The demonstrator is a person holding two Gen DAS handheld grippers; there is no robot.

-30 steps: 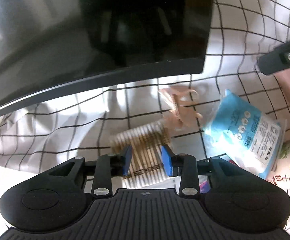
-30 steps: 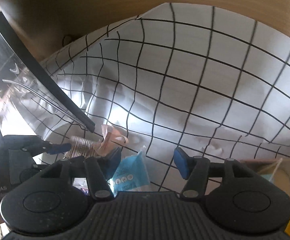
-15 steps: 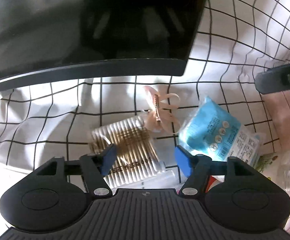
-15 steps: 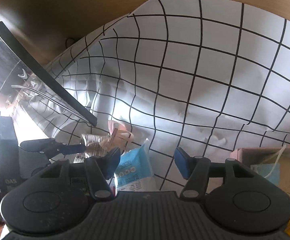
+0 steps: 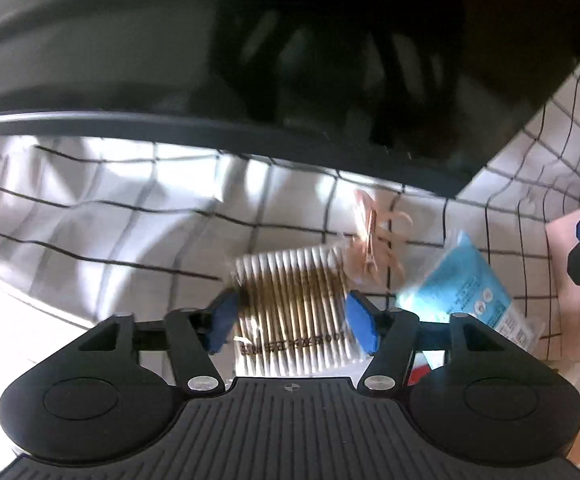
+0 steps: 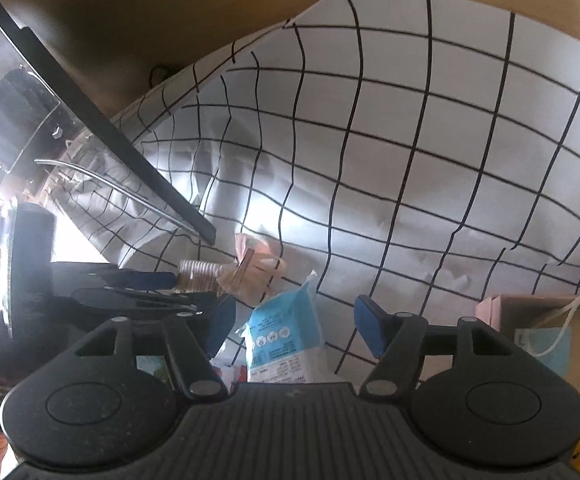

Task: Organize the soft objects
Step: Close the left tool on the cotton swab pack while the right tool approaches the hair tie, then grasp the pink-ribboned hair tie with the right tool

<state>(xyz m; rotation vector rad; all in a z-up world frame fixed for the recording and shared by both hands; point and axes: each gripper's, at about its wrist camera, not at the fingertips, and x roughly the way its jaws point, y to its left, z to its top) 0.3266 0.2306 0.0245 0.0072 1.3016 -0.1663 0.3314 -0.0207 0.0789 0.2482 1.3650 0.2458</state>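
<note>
A clear pack of cotton swabs [image 5: 294, 304] lies on the checked cloth, and my left gripper [image 5: 292, 322] is open around it, a blue pad on each side. A pink ribbon bundle [image 5: 374, 244] lies just beyond the pack, and a light blue packet [image 5: 466, 288] lies to the right. In the right wrist view the swab pack [image 6: 197, 274], the ribbon bundle [image 6: 255, 270] and the blue packet [image 6: 285, 332] show ahead. My right gripper [image 6: 294, 320] is open and empty above the blue packet, with the left gripper [image 6: 137, 280] to its left.
A dark monitor [image 5: 249, 60] hangs over the cloth behind the objects; its edge [image 6: 101, 128] crosses the right wrist view. A pink box [image 6: 538, 316] holding a face mask sits at the right. The checked cloth [image 6: 410, 160] stretches behind.
My left gripper opened wide, then moved forward and left so the swab pack now lies between its pads. The right gripper stayed open and shifted little.
</note>
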